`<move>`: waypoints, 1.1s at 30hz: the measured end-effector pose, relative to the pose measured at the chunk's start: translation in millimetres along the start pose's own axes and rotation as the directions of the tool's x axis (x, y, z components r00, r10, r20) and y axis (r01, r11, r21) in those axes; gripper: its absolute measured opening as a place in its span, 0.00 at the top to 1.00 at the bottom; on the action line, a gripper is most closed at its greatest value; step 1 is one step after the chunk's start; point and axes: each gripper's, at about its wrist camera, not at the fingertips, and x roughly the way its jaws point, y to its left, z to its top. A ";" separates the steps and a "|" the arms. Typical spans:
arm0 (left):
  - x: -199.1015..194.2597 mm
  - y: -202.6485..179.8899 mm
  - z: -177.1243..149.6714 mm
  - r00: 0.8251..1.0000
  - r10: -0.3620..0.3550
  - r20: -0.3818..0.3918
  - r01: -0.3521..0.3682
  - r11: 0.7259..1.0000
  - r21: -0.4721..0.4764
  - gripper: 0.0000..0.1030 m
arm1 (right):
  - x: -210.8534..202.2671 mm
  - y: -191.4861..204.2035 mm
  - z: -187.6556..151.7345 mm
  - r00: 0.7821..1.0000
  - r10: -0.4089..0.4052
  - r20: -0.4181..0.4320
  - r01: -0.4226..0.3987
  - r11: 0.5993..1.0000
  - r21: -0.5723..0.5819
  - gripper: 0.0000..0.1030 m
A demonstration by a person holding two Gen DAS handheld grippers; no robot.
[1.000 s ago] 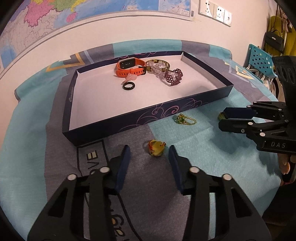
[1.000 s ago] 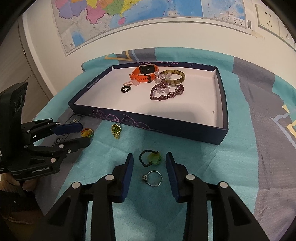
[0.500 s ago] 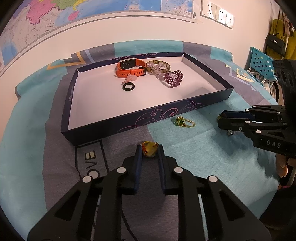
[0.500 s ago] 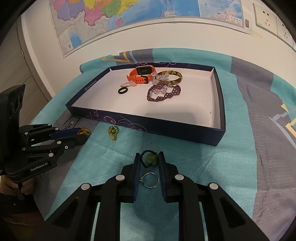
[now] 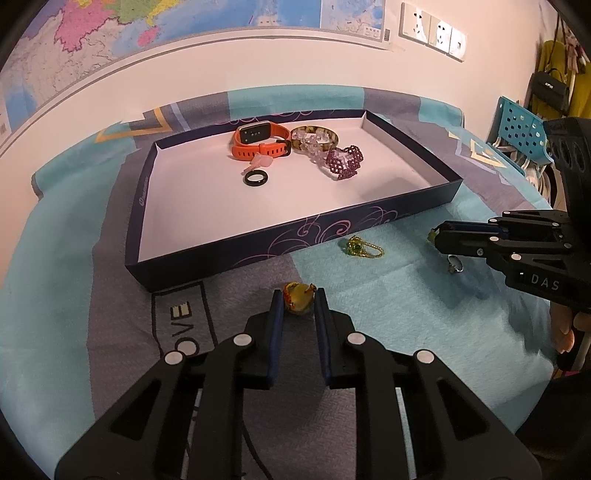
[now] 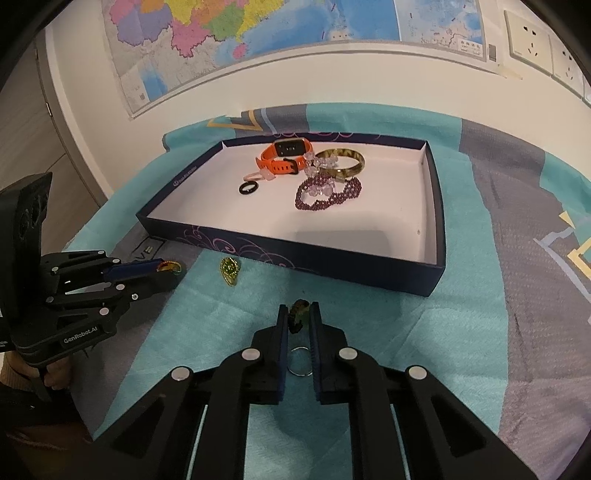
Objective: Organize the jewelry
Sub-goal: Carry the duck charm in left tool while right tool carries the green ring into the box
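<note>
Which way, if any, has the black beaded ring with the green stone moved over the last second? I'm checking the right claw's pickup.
Yes. The black beaded ring has risen off the cloth, away from the silver ring, pinched in the right claw.

Home room, wall map (image 6: 258, 33), hanging handbag (image 5: 550, 88), wall sockets (image 5: 432, 29)

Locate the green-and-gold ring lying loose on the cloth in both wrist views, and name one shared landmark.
Left wrist view: green-and-gold ring right of centre, just outside the box's near wall.
Right wrist view: same ring left of centre, below the box's front wall.
Shared landmark: orange watch inside the box.
</note>
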 end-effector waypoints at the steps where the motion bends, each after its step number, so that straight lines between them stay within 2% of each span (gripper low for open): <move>1: -0.5 0.2 -0.3 1.000 -0.001 0.001 0.001 1.000 -0.001 0.83 | -1.1 0.5 0.4 1.000 0.003 0.003 -0.003 1.000 -0.002 0.91; 17: -10.4 3.4 3.5 0.999 -0.007 0.033 0.007 1.000 -0.012 0.83 | -14.0 4.9 4.9 0.999 0.032 0.038 -0.032 0.999 -0.005 0.91; 33: -24.5 6.6 19.3 0.996 -0.018 0.089 0.020 1.000 -0.013 0.83 | -17.9 8.1 31.4 0.994 0.064 0.086 -0.063 0.998 -0.019 0.91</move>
